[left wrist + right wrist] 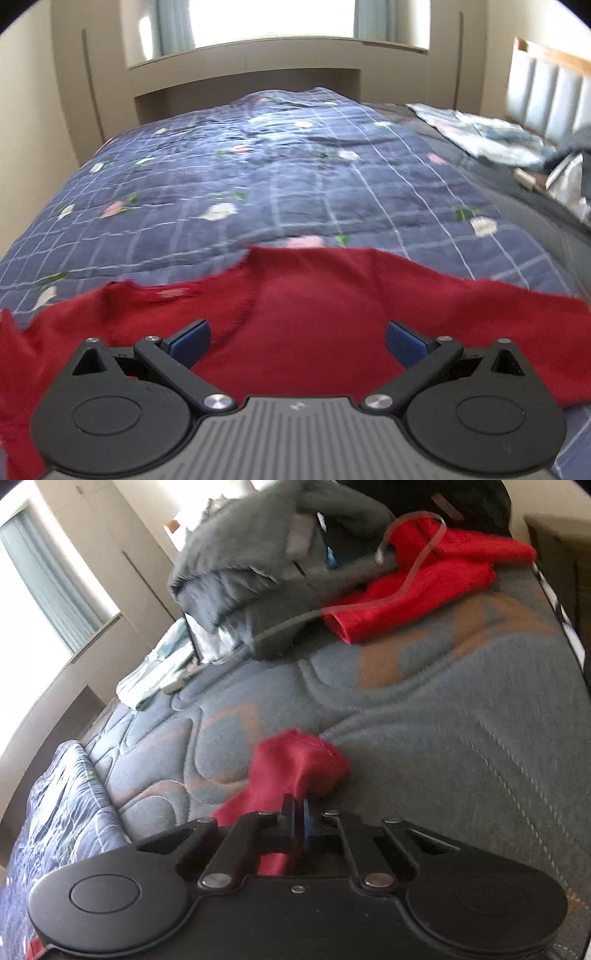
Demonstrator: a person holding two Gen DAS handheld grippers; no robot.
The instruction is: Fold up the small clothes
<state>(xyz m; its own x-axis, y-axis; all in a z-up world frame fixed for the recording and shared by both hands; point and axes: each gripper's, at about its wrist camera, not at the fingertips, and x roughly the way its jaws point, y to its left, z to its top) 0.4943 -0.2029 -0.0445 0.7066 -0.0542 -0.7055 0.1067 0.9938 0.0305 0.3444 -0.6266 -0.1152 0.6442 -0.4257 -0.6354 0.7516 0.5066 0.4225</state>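
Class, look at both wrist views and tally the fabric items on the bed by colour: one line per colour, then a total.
Dark red: 1, the sweater, pinched by the right tool.
Bright red: 1, the garment.
Grey: 1, the bundle.
Pale patterned: 1, the cloth.
Total: 4

A dark red knit garment (314, 314) lies on a navy quilt (258, 177) with a pale grid and scattered pink and white flowers with green leaves. The left gripper (297, 338) is black with blue pads (190, 341). The grey mattress (443, 720) carries orange-brown patches; on it sit a brighter red garment (424, 587) and grey clothes (258, 546)
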